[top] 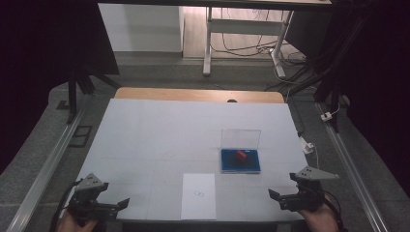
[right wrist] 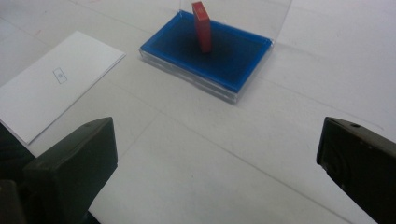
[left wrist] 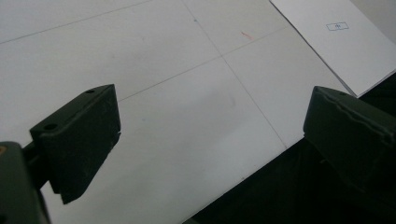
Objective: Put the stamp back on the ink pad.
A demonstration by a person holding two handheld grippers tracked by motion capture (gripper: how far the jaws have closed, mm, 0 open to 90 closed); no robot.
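Two hand-held grippers sit at the near edge of the white table, one at each corner. The left gripper has its jaws spread wide with nothing between them, and in its own view they hang over bare tabletop at the front edge. The right gripper likewise stands wide apart and empty, and its own view looks across the table toward the case. There is one clear plastic case with a blue lining, lying open right of the table's centre, its transparent lid raised upright at the far side. Inside it stands one small red block, upright on the blue lining and tilted slightly in the right gripper view. One white sheet of paper lies flat at the front edge between the two grippers, near the case but not touching it. It carries a single small printed mark, a little rectangle outline with something inside; the mark is too small and blurred to read, possibly a symbol rather than letters. No brand name or other writing is legible on the case or the block.
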